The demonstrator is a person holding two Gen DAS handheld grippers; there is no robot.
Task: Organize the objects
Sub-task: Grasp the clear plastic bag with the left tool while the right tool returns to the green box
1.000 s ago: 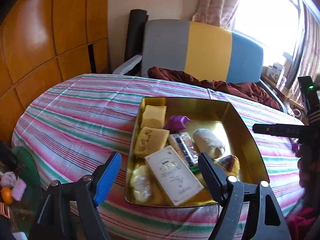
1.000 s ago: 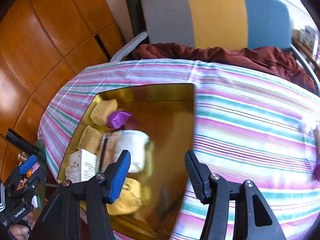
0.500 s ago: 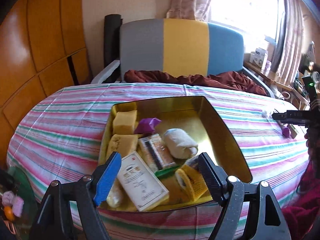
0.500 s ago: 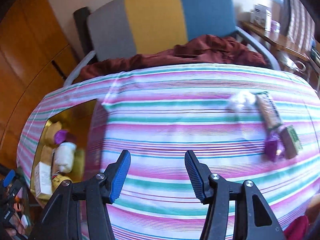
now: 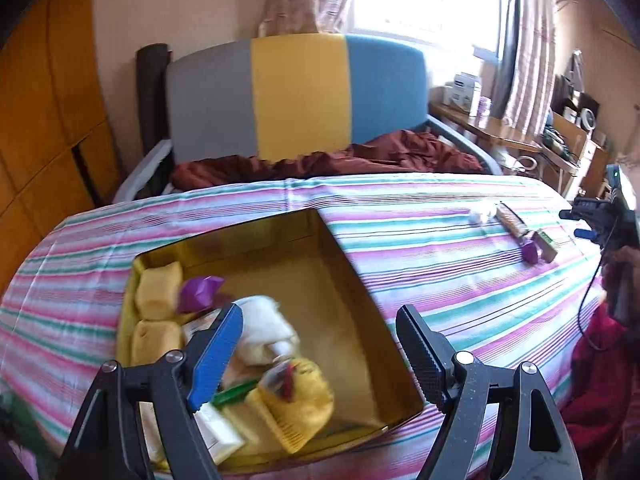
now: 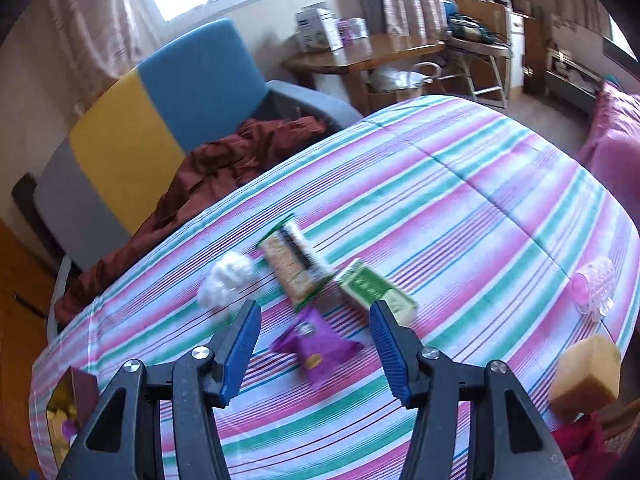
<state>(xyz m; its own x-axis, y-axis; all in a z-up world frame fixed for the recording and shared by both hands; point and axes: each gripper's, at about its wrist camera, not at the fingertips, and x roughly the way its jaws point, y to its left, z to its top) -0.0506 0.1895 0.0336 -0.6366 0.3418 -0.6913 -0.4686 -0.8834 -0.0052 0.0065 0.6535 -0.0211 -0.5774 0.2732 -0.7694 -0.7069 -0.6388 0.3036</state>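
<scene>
- At the left of the striped tablecloth [image 5: 400,248] sat the gold tin [image 5: 352,308], open-topped, near the front edge of the table.
- Packed along the tin's left side were two yellow sponge blocks [image 5: 158,294], a purple wrapper [image 5: 200,292], a white wrapped roll [image 5: 266,324], a yellow packet [image 5: 298,404] and a white carton [image 5: 218,434]; its right half lay bare.
- The left gripper [image 5: 316,356] hung over the tin's near part with its jaws standing well apart and nothing between the pads.
- Farther right on the cloth, well apart from the tin, lay a loose cluster: a white crumpled wad [image 6: 228,282], then a long snack bar [image 6: 294,266], a purple pouch [image 6: 316,346] just near of it, and a green box [image 6: 374,290] to the right.
- The right gripper [image 6: 314,354] pointed down at this cluster, jaws partly open and empty, with the purple pouch seen in the gap between them but not touched by either pad.
- Near the table's right edge stood a pink clear clip [image 6: 594,288], and nearer still a tan sponge block [image 6: 588,376].
- Beyond the table, a grey, yellow and blue chair [image 5: 296,96] carried a dark red cloth [image 5: 340,160].
</scene>
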